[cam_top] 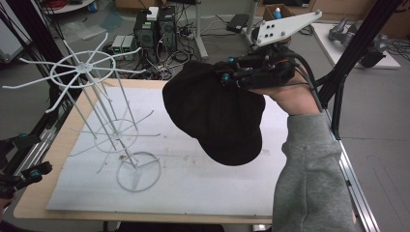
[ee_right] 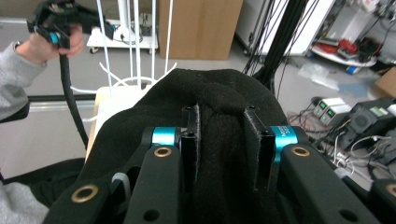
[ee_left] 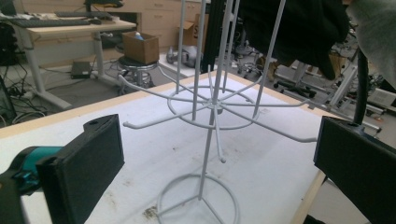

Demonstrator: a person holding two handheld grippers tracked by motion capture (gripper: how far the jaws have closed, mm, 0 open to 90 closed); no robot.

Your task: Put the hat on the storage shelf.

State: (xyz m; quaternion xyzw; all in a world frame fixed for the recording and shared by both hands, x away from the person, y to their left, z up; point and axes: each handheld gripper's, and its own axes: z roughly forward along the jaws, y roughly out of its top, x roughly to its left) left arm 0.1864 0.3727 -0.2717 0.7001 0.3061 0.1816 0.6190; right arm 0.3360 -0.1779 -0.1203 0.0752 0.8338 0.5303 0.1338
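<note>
A black cap (cam_top: pixel 217 116) hangs in the air over the middle of the table, brim down toward the near side. My right gripper (cam_top: pixel 225 72) holds it from the far right, shut on a pinched fold of its cloth (ee_right: pixel 226 140). A white wire display rack (cam_top: pixel 96 101) with several spoke arms stands on the left of the white mat. My left gripper (cam_top: pixel 36 153) rests at the table's left edge, jaws wide open with nothing between them. In the left gripper view it faces the rack (ee_left: pixel 212 107), and the cap (ee_left: pixel 299 28) hangs beyond.
The white mat (cam_top: pixel 193 188) covers most of the wooden table. Black frame poles (cam_top: pixel 353 48) rise at the right edge. Computers and cables (cam_top: pixel 154 34) lie on the floor beyond the table. A cardboard box (ee_left: pixel 140 46) sits on a stool farther off.
</note>
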